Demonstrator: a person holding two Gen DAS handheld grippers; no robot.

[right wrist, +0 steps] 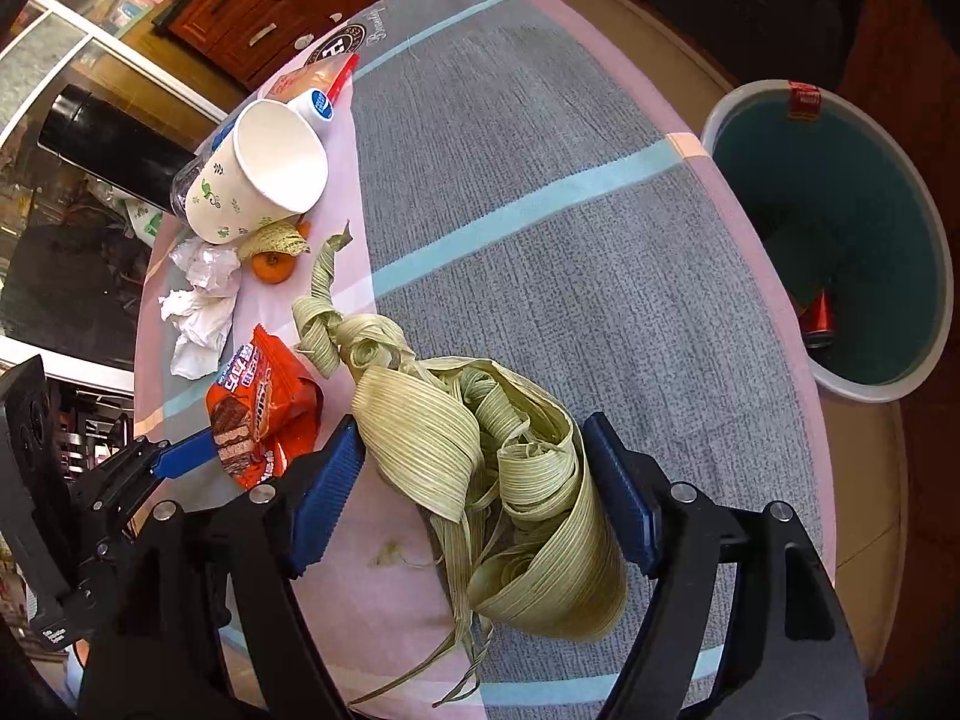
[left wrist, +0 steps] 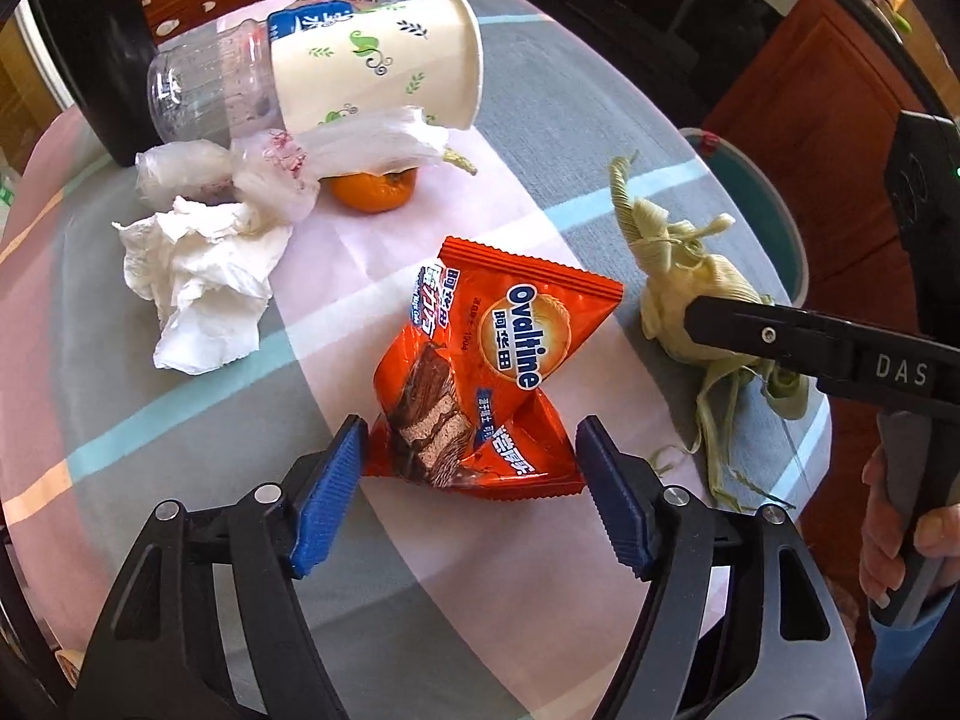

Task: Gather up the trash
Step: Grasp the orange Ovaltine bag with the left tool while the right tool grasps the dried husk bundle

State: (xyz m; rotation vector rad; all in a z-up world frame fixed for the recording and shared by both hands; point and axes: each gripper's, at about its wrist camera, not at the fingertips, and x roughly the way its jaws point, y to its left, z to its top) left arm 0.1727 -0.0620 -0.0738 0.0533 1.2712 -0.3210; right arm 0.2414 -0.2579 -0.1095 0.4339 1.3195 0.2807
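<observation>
An orange Ovaltine wrapper [left wrist: 480,354] lies on the checked tablecloth [left wrist: 150,372]. My left gripper [left wrist: 472,438] stands open over it, its blue pads beside the wrapper's two near corners. A bundle of pale green corn husks [right wrist: 498,468] lies to the right of the wrapper. My right gripper [right wrist: 472,444] is open around the bundle, and the husks fill the gap between its pads. In the left wrist view one black finger [left wrist: 780,336] of the right gripper crosses the husks [left wrist: 690,294]. A hand [left wrist: 888,546] holds that gripper's handle.
Further back lie a crumpled tissue [left wrist: 198,288], a clear plastic bag [left wrist: 270,168], a small orange [left wrist: 375,189], a tipped paper cup [left wrist: 372,66] and a plastic bottle [left wrist: 204,90]. A round bin [right wrist: 936,276] stands beyond the table's right edge, a red can [right wrist: 819,315] inside.
</observation>
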